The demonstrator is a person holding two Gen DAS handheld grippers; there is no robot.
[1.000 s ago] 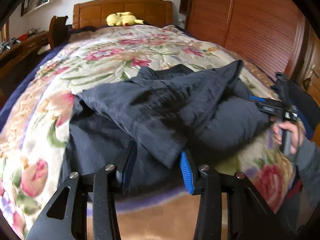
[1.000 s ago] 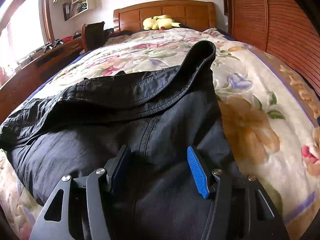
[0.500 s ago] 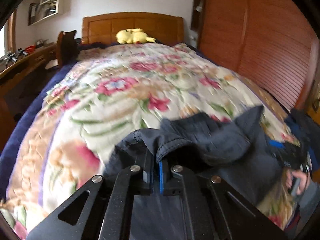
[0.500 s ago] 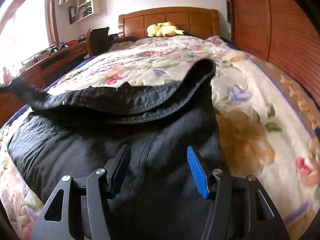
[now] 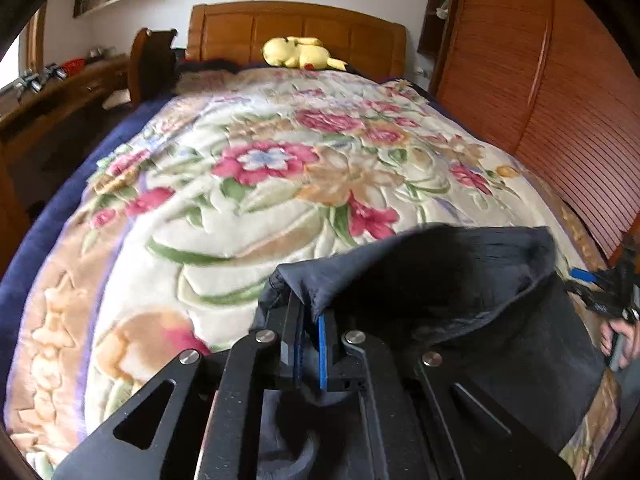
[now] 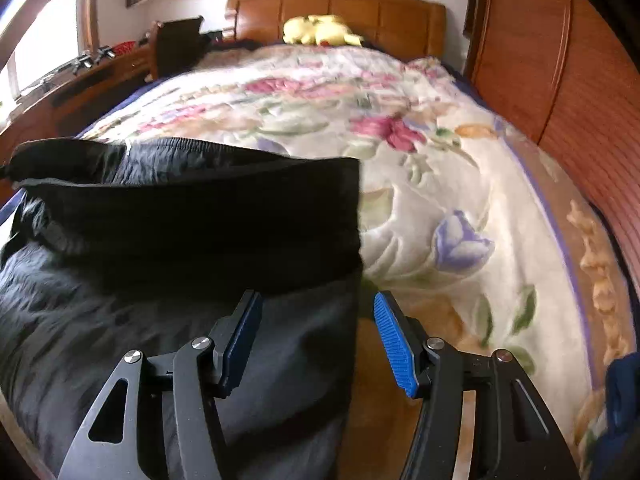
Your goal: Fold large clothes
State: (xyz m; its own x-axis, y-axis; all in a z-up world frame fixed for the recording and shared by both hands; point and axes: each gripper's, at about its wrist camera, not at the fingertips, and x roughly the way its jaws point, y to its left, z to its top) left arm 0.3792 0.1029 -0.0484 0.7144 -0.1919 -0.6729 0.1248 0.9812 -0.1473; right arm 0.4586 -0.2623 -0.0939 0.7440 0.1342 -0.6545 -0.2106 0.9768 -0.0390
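A large dark navy garment lies on the near end of a bed with a floral blanket. My left gripper is shut on a corner of the garment and holds it lifted above the blanket, so the upper layer stretches toward the right. In the right wrist view the garment fills the lower left, its raised edge standing up as a dark band. My right gripper is open and straddles the garment's right edge, low over the fabric. It also shows in the left wrist view, at the far right.
A yellow plush toy lies at the wooden headboard. A wooden slatted wardrobe runs along the bed's right side. A wooden desk and chair stand to the left.
My left gripper closed on the garment's corner and lifted it up and leftward. My right gripper stayed open and shifted right to the garment's right edge.
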